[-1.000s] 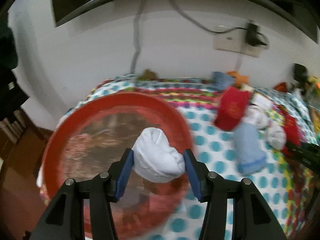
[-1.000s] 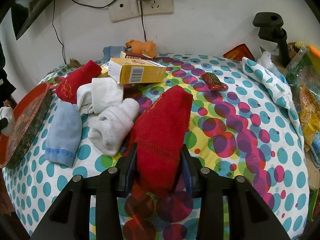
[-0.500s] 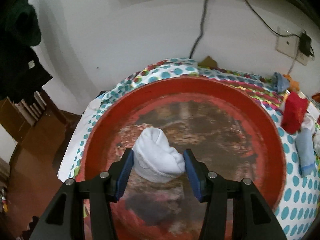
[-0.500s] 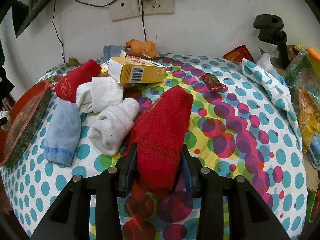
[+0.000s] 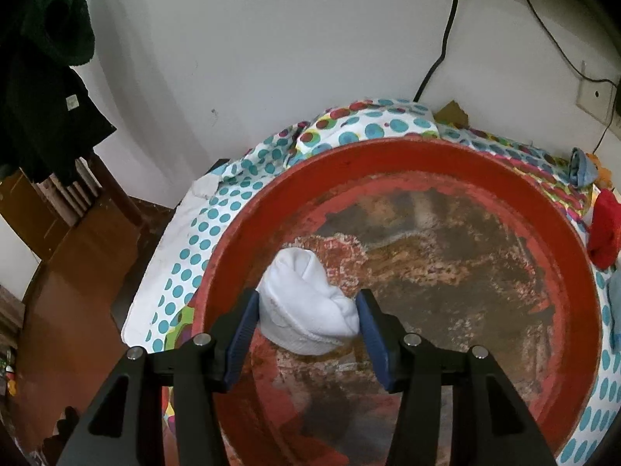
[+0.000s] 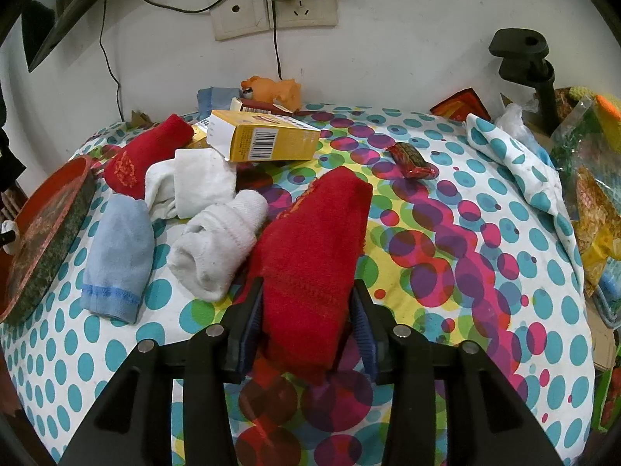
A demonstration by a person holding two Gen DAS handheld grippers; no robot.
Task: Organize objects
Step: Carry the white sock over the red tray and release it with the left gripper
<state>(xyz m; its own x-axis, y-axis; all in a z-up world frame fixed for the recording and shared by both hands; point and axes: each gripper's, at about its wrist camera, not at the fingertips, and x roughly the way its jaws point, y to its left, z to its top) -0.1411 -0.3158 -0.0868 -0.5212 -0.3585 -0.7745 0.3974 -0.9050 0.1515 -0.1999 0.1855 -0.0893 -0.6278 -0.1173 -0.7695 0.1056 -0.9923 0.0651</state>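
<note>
Left claw (image 5: pixel 306 324): jaws partly spread, blue pads pressed on both sides of a rolled white sock (image 5: pixel 306 310), which it holds over the near-left part of a round red tray (image 5: pixel 388 155); whether the sock touches the worn, mottled tray floor cannot be told. Red tray: sits at the left end of a tabletop covered by a polka-dot cloth (image 6: pixel 446 233), close to the white wall. Right claw (image 6: pixel 306 324): jaws have just been opening a little, with the cuff end of a long red sock (image 6: pixel 314 252) between them; the pads sit right against its sides, grip not released as far as can be seen, and the sock lies stretched away along the cloth. Loose items left of the red sock: a rolled white sock pair (image 6: pixel 219 244) touching it; a light blue sock (image 6: pixel 116 260) near the tray; a flat white sock (image 6: pixel 194 182); a second red sock (image 6: pixel 147 153) behind these. Yellow box (image 6: pixel 264 141): lying on its side, barcode facing the camera, partly over the flat white sock. Small red wrapper (image 6: pixel 411 160): on the cloth right of the box, apart from the socks. Orange toy (image 6: pixel 271 89): at the far edge by the wall, beneath a wall socket (image 6: pixel 271 11) with plugs in it.
</note>
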